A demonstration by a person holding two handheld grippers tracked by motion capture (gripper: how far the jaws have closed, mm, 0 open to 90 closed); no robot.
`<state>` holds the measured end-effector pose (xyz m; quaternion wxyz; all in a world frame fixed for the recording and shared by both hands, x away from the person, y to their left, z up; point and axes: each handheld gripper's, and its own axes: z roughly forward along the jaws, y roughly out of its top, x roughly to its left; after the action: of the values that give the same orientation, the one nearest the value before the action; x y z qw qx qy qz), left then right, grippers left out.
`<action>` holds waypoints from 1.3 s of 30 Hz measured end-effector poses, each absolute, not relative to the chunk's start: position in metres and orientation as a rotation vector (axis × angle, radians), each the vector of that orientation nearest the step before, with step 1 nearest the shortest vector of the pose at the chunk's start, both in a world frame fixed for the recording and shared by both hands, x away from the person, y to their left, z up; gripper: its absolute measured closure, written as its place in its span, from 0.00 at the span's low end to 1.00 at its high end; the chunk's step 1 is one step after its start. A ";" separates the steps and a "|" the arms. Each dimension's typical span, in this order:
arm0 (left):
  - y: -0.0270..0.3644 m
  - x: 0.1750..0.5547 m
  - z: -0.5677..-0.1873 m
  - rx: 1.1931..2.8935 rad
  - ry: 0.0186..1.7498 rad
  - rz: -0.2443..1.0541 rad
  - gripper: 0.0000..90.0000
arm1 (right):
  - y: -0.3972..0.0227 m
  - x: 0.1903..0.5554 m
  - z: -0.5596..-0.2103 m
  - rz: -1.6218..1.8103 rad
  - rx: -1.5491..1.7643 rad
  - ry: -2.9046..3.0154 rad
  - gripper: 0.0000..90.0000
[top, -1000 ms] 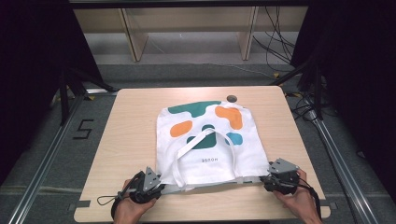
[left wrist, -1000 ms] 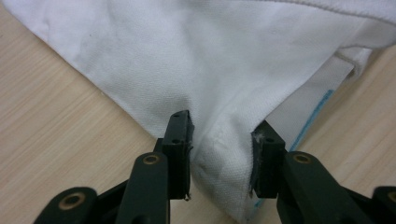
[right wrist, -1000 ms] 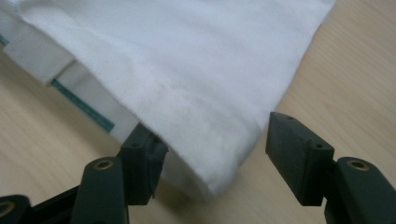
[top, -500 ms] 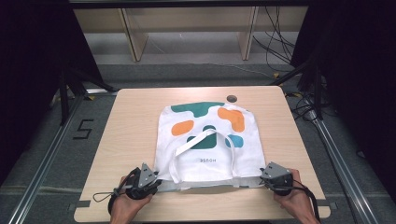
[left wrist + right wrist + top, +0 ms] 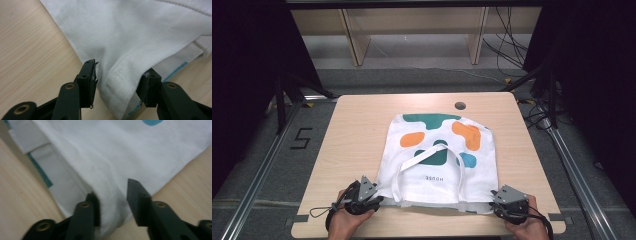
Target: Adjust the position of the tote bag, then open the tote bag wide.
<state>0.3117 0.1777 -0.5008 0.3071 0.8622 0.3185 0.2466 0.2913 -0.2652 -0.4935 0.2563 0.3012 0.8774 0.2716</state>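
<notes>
A white tote bag (image 5: 439, 157) printed with green, orange and blue patches lies flat in the middle of the wooden tabletop (image 5: 352, 130), its open mouth and two white straps (image 5: 424, 162) turned toward the person's edge. A small dark round hole (image 5: 460, 106) sits in the tabletop just beyond the bag's far edge. The left gripper (image 5: 362, 196) rests at the bag's near left corner, held in the person's left hand (image 5: 344, 220). In the left gripper view its fingers (image 5: 87, 80) have just been opening and now stand apart to either side of the hemmed corner; the cloth lies between them, and the pads do not press on it. The right gripper (image 5: 508, 202) sits at the bag's near right corner, held in the right hand (image 5: 527, 227). In the right gripper view its fingers (image 5: 136, 202) have likewise just been opening: the bag's corner lies between them, close against the left finger, while a clear gap separates the cloth from the right finger, so the corner is not clamped. A blue-green trim strip shows inside the bag's mouth beside each corner.
</notes>
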 end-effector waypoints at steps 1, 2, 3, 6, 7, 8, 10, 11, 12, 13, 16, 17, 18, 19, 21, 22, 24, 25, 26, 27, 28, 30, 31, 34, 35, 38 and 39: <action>0.175 0.313 -0.502 2.281 0.855 0.661 0.54 | -0.266 0.292 -0.493 0.739 0.814 2.375 0.68; 0.173 0.313 -0.503 2.288 0.867 0.667 0.51 | -0.266 0.293 -0.493 0.744 0.821 2.365 0.65; 0.171 0.315 -0.505 2.294 0.860 0.674 0.48 | -0.265 0.295 -0.492 0.743 0.804 2.348 0.64; 0.168 0.313 -0.505 2.287 0.906 0.654 0.48 | -0.263 0.295 -0.492 0.745 0.818 2.334 0.63; 0.169 0.314 -0.505 2.282 0.913 0.649 0.48 | -0.263 0.296 -0.492 0.737 0.795 2.345 0.63; 0.171 0.318 -0.504 2.280 0.869 0.666 0.49 | -0.262 0.297 -0.493 0.741 0.802 2.339 0.62; 0.173 0.320 -0.504 2.270 0.874 0.644 0.52 | -0.261 0.296 -0.493 0.742 0.826 2.331 0.62; 0.174 0.320 -0.504 2.257 0.885 0.619 0.56 | -0.262 0.298 -0.493 0.740 0.818 2.335 0.61; 0.175 0.323 -0.503 2.253 0.863 0.625 0.59 | -0.261 0.298 -0.493 0.741 0.819 2.335 0.61; 0.175 0.323 -0.503 2.253 0.863 0.625 0.62 | -0.261 0.298 -0.493 0.741 0.819 2.335 0.61; 0.175 0.326 -0.505 2.268 0.823 0.617 0.69 | -0.261 0.298 -0.493 0.747 0.824 2.332 0.60; 0.175 0.326 -0.504 2.295 0.811 0.625 0.72 | -0.260 0.298 -0.493 0.751 0.814 2.333 0.59; 0.174 0.325 -0.505 2.280 0.817 0.638 0.75 | -0.260 0.299 -0.493 0.750 0.816 2.331 0.59; 0.175 0.326 -0.504 2.276 0.783 0.646 0.79 | -0.260 0.299 -0.493 0.746 0.817 2.329 0.58; 0.174 0.324 -0.504 2.288 0.770 0.653 0.83 | -0.259 0.298 -0.494 0.737 0.827 2.324 0.57; 0.172 0.321 -0.504 2.275 0.804 0.642 0.85 | -0.258 0.299 -0.494 0.732 0.809 2.329 0.56; 0.171 0.320 -0.502 2.282 0.759 0.662 0.90 | -0.258 0.300 -0.495 0.703 0.802 2.325 0.48; 0.169 0.316 -0.502 2.282 0.778 0.645 0.90 | -0.258 0.300 -0.495 0.703 0.802 2.325 0.48; 0.168 0.316 -0.501 2.293 0.738 0.664 0.91 | -0.259 0.301 -0.495 0.702 0.819 2.330 0.46; 0.166 0.312 -0.501 2.295 0.751 0.646 0.91 | -0.260 0.302 -0.496 0.709 0.815 2.340 0.44; 0.164 0.309 -0.500 2.297 0.742 0.633 0.91 | -0.260 0.302 -0.496 0.709 0.815 2.340 0.44; 0.161 0.306 -0.499 2.308 0.701 0.648 0.91 | -0.260 0.303 -0.496 0.702 0.805 2.360 0.45; 0.160 0.305 -0.499 2.312 0.697 0.652 0.91 | -0.260 0.303 -0.496 0.696 0.793 2.368 0.47; 0.161 0.305 -0.498 2.294 0.722 0.634 0.91 | -0.261 0.304 -0.497 0.677 0.772 2.378 0.57; 0.162 0.305 -0.497 2.290 0.723 0.636 0.91 | -0.262 0.305 -0.497 0.683 0.778 2.376 0.61; 0.163 0.303 -0.494 2.285 0.698 0.649 0.91 | -0.264 0.306 -0.495 0.708 0.812 2.372 0.75; 0.163 0.303 -0.492 2.274 0.696 0.650 0.91 | -0.265 0.308 -0.494 0.729 0.785 2.376 0.81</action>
<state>0.3026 0.1634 -0.4925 0.3317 0.8701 0.2664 0.2489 0.3075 -0.2651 -0.4943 0.2645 0.2903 0.8792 0.2697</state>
